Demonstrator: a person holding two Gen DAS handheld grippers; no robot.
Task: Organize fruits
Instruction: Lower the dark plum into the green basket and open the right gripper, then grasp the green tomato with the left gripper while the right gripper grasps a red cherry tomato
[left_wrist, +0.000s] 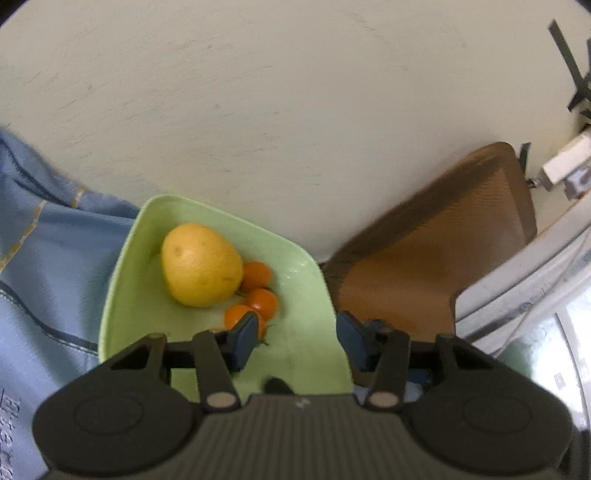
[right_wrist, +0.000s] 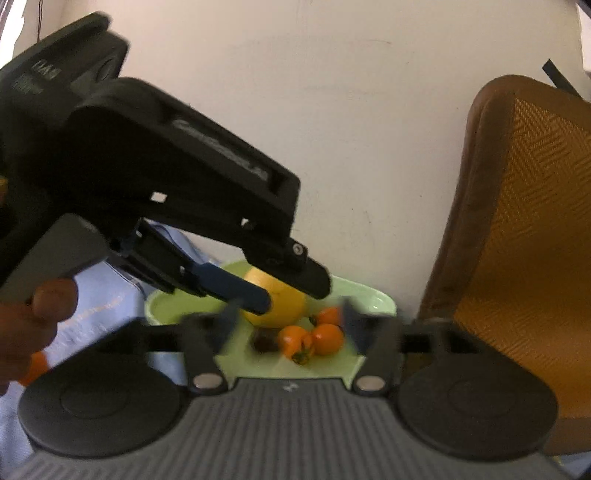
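Observation:
A pale green bowl (left_wrist: 125, 280) holds a large yellow fruit (left_wrist: 201, 264) and three small orange fruits (left_wrist: 262, 301). My left gripper (left_wrist: 295, 336) is open and empty just above the bowl's near right part, its left finger beside the nearest orange fruit. In the right wrist view the same bowl (right_wrist: 373, 299) holds the yellow fruit (right_wrist: 284, 306), the orange fruits (right_wrist: 327, 338) and a small dark item (right_wrist: 264, 341). My right gripper (right_wrist: 288, 325) is open and empty at the bowl's near rim. The left gripper's body (right_wrist: 166, 177) hangs over the bowl.
Blue cloth (left_wrist: 48, 258) lies left of the bowl. An orange-brown chair (right_wrist: 517, 240) stands right of it, also in the left wrist view (left_wrist: 443, 266). A pale wall is behind. A small orange object (right_wrist: 35, 367) lies on the cloth at left.

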